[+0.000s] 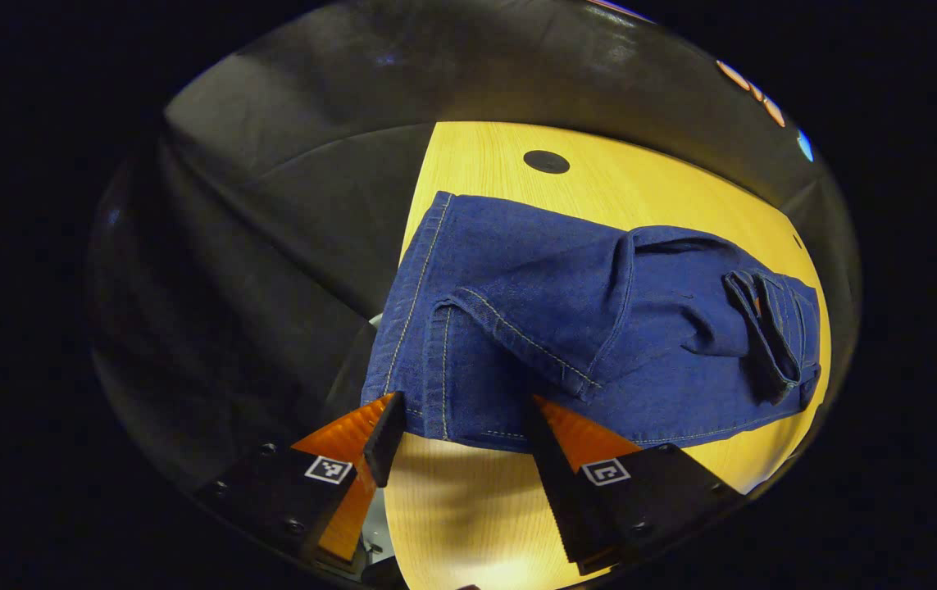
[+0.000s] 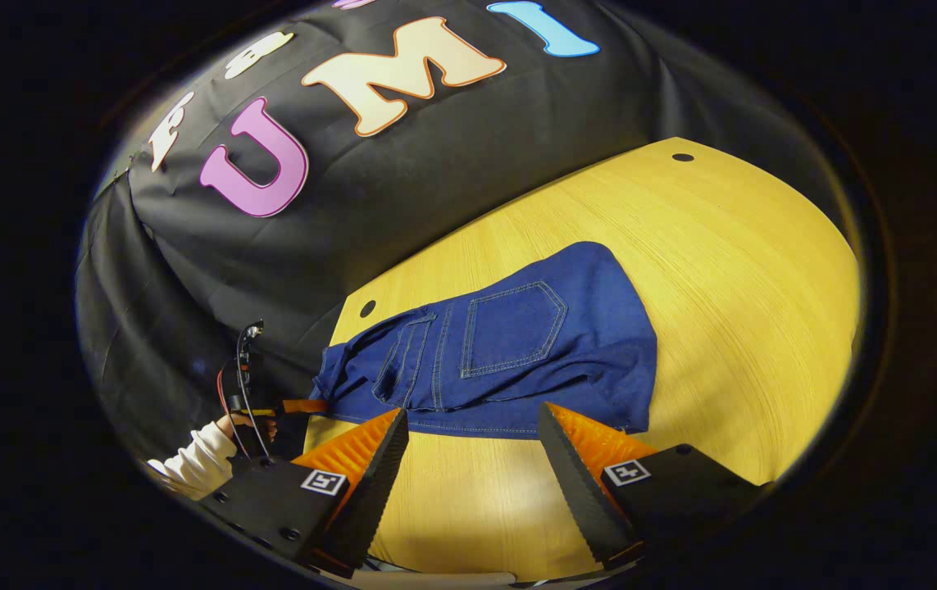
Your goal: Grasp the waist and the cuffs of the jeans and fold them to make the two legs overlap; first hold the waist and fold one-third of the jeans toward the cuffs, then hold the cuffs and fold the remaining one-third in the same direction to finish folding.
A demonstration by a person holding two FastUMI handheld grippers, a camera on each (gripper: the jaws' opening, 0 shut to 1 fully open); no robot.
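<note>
Jeans (image 1: 599,328) lie folded mid-frame on table (image 1: 452,508), long axis left to right. Left gripper (image 1: 460,434) fingers spread, empty, at near hem. Right gripper (image 2: 472,442) spread, empty, just short.

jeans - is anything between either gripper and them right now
Nothing visible. The left gripper hangs open right at the near edge of the jeans, and the right gripper hangs open just short of them, with only bare table between.

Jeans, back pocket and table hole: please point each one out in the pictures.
Jeans (image 1: 534,328): left gripper view, on the folded denim's middle.
Back pocket (image 2: 513,328): right gripper view, on the stitched patch's centre.
Table hole (image 1: 546,161): left gripper view, on the dark round hole.
</note>
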